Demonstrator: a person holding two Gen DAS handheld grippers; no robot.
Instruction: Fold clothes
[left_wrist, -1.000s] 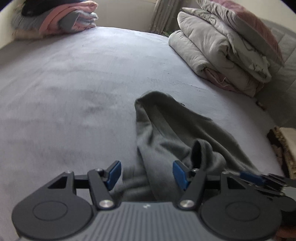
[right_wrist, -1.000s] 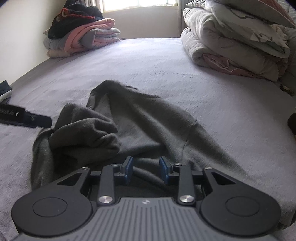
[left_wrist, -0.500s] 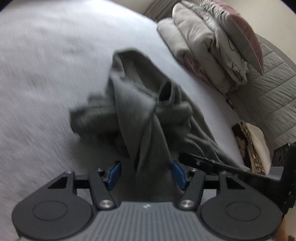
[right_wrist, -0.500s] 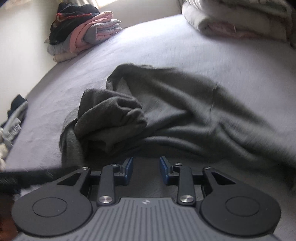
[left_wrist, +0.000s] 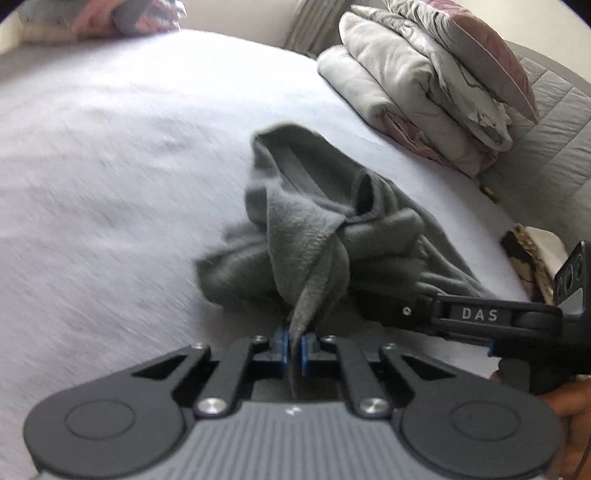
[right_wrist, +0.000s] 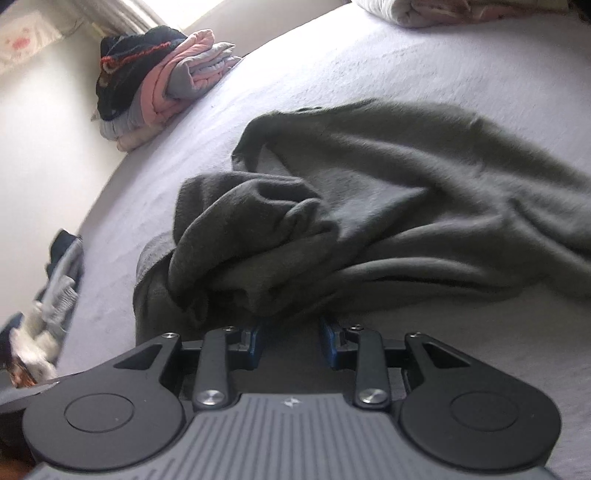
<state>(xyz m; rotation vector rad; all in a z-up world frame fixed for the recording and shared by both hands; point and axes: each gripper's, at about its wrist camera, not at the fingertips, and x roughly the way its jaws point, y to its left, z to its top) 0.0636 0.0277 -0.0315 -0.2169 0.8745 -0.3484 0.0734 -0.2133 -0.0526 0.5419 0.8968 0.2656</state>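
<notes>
A dark grey fleece garment (left_wrist: 314, 229) lies crumpled on the pale grey bed sheet (left_wrist: 110, 166). My left gripper (left_wrist: 293, 345) is shut on a thin edge of it, and the cloth rises in a taut peak from the pads. In the right wrist view the garment (right_wrist: 406, 184) spreads away to the right, with folds running toward my right gripper (right_wrist: 291, 343). Those fingers are close together with a thick wad of cloth between them. The right gripper's body (left_wrist: 476, 315) enters the left wrist view from the right, its tips buried in the cloth.
A stack of folded clothes (right_wrist: 159, 85) sits at the far corner by the wall. Folded duvets and a pillow (left_wrist: 424, 92) are piled at the back right. Loose clothes (right_wrist: 55, 295) lie off the bed's left edge. A hand (left_wrist: 569, 406) shows at lower right.
My left gripper was open a second ago and has closed on the garment's edge and pulled it up. The right gripper has tilted, its finger gap unchanged.
</notes>
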